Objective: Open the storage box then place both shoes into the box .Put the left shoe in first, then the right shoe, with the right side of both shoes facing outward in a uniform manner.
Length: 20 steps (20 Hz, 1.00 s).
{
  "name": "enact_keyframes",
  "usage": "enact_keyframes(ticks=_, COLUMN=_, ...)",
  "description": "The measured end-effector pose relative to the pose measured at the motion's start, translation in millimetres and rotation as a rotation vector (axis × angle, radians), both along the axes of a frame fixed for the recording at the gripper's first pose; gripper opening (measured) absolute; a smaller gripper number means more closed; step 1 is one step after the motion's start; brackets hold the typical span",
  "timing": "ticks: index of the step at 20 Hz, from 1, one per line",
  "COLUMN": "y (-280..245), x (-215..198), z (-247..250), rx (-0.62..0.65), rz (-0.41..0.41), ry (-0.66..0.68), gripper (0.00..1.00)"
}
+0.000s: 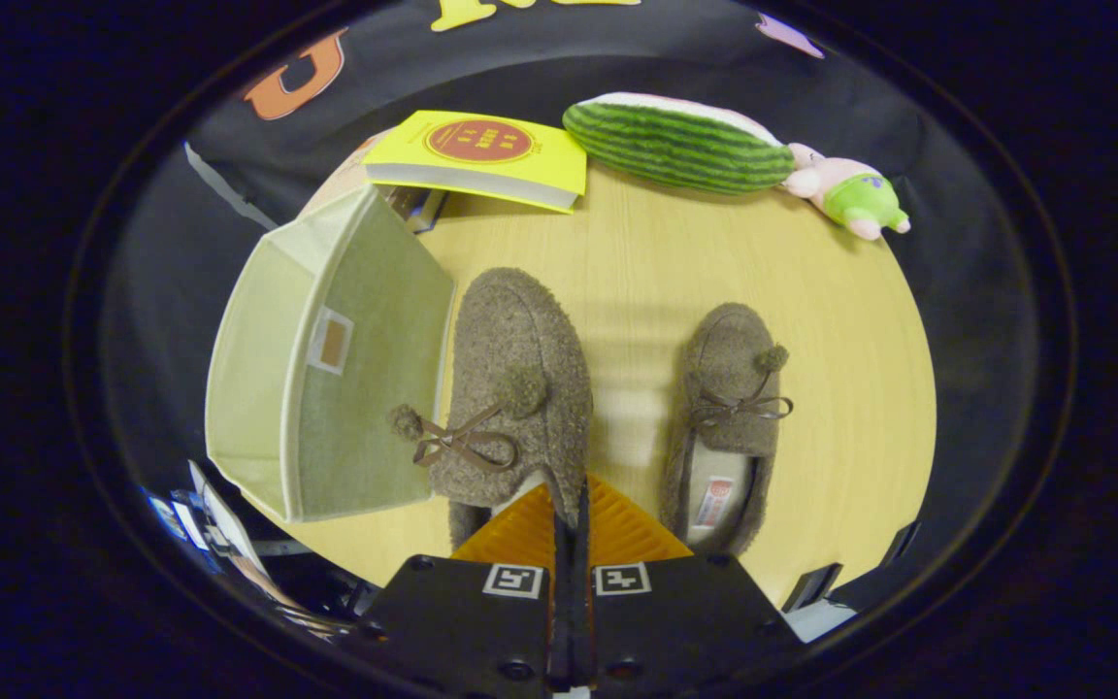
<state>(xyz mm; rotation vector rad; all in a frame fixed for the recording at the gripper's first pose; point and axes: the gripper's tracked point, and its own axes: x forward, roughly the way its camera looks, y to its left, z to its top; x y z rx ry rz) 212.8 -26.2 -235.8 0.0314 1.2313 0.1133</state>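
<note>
At the heel end of the left shoe (518,388), the jaws (571,515) are squeezed tight together, with only a thin crack between them. They seem to pinch the back edge of this fuzzy brown shoe, one finger inside the opening and one outside. That is likely why the shoe looks bigger and closer than its twin: I think it is being held up off the surface (811,320).

A little bow with two pom-poms sits on top of the left shoe. Its toe points away from the jaws.

Just beside the left shoe, on the side away from its twin, is the storage box (326,369). It is pale green cloth, and a flap or wall of it stands right against the shoe. I cannot tell for sure if the box is fully open. The shoe is near it because it has to go in first.

On the other side of the left shoe, a bit apart, the right shoe (729,417) lies flat on the surface, waiting its turn.

Far past the left shoe's toe lie a yellow book (481,160), a watermelon toy (680,144) and a small pink and green plush toy (850,199).
</note>
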Motion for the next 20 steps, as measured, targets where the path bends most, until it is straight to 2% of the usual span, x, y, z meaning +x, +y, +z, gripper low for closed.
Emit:
enact_keyframes(ticks=5, y=38.8, x=0.1, z=55.5, rx=0.032, rz=-0.006, ry=-0.064, gripper=0.06)
enact_keyframes(ticks=11, y=106.2, x=2.7, z=98.2, rx=0.049, rz=0.033, ry=-0.111, gripper=0.06)
enact_keyframes(ticks=14, y=142.4, x=6.3, z=103.5, rx=0.07, rz=0.042, ry=-0.124, gripper=0.06)
enact_keyframes(ticks=20, y=210.2, x=28.1, z=90.0, rx=0.17, rz=-0.034, ry=-0.163, gripper=0.06)
